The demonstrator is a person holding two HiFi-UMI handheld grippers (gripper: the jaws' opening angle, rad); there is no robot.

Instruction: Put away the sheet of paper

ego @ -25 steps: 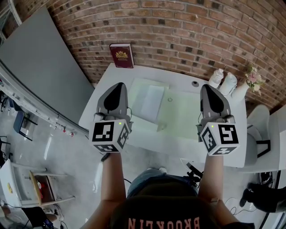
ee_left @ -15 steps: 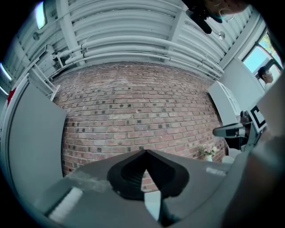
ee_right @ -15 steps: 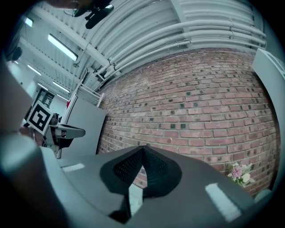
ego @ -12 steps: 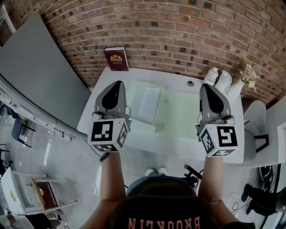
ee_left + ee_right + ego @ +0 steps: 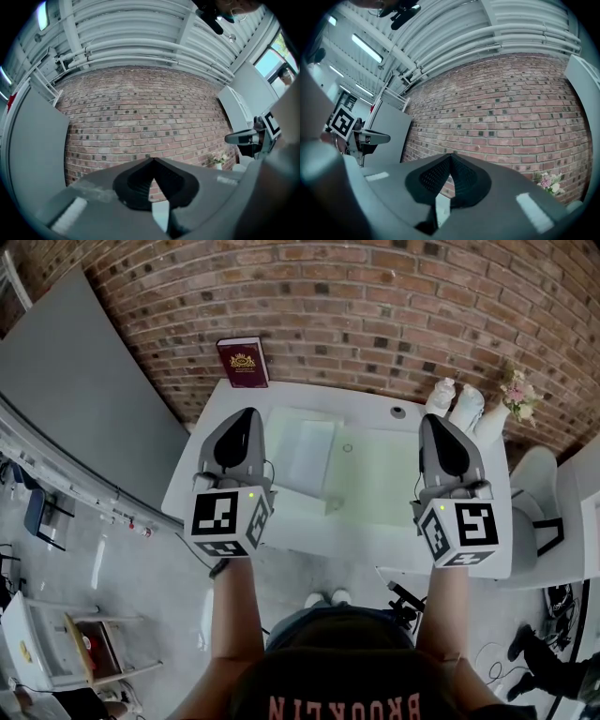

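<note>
A white sheet of paper (image 5: 309, 454) lies on the left half of a pale green folder (image 5: 380, 479) spread flat on the white desk (image 5: 375, 545). My left gripper (image 5: 246, 416) hovers over the desk's left side, just left of the sheet, with nothing in it. My right gripper (image 5: 437, 421) hovers over the folder's right edge, also with nothing in it. In the left gripper view the left gripper (image 5: 152, 160) has its jaws met at the tips, pointing at the brick wall. The right gripper (image 5: 451, 155) in its own view is shut the same way.
A dark red book (image 5: 242, 363) leans on the brick wall at the desk's back left. White bottles (image 5: 459, 404) and a small bunch of flowers (image 5: 517, 395) stand at the back right. A grey panel (image 5: 84, 399) leans to the left; a chair (image 5: 534, 521) stands to the right.
The head view has shifted a little, so the desk sits slightly higher in the picture. Both grippers keep the same pose, shut and holding nothing.
</note>
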